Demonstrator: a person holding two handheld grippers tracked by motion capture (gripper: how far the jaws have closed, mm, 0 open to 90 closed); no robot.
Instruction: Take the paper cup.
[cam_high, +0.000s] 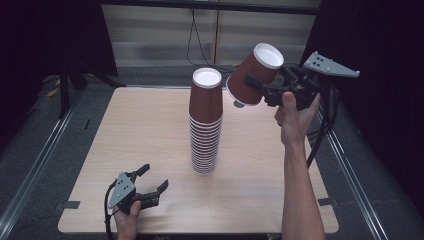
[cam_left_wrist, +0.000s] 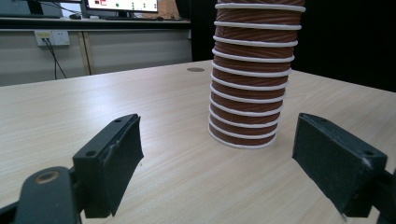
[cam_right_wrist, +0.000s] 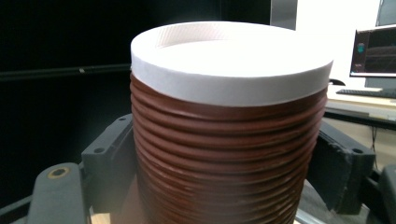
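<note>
Brown paper cup (cam_high: 254, 75) tilted in the air, just right of the cup stack (cam_high: 205, 122); right gripper (cam_high: 264, 86) pinching it. Left gripper (cam_high: 151, 180) on bench (cam_high: 125, 130), spread, holding nothing.
</note>
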